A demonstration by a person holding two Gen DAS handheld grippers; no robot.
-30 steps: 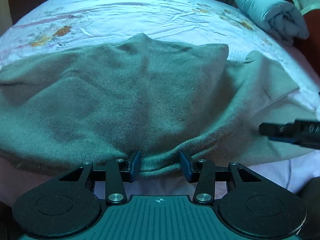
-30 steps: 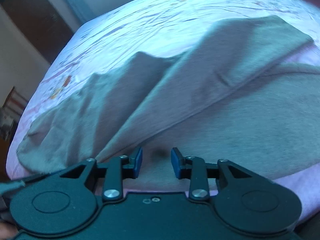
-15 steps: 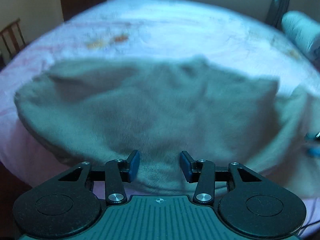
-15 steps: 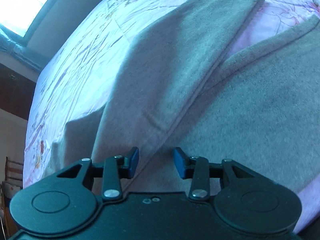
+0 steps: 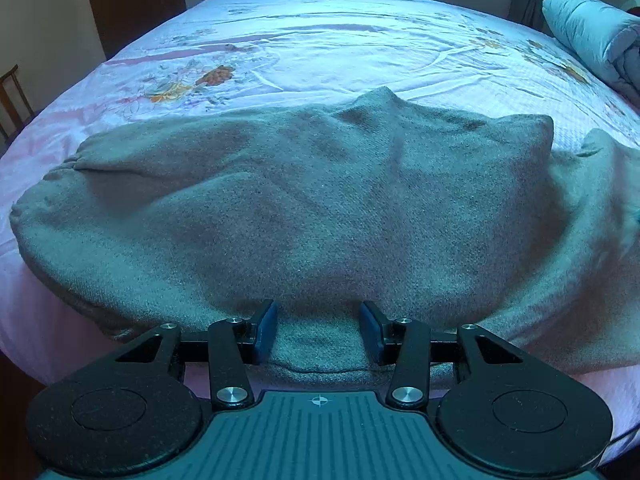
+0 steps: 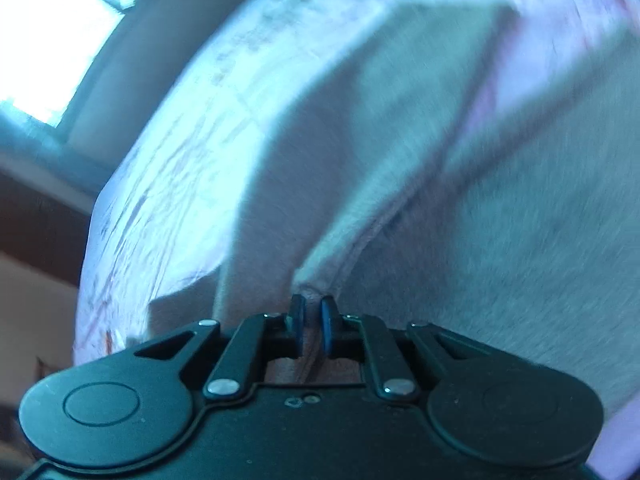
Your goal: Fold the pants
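The soft, limp pants (image 5: 320, 208) are best taken at an edge: gripped by the right gripper (image 6: 313, 330), straddled by the left gripper's (image 5: 318, 332) open jaws.

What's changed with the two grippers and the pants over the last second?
The right gripper has closed from open and now pinches a fold of the grey pants; its view has swung and blurred, so it is moving. The left gripper stays open at the near edge of the pants, gripping nothing. The pants still lie spread on the bedsheet.
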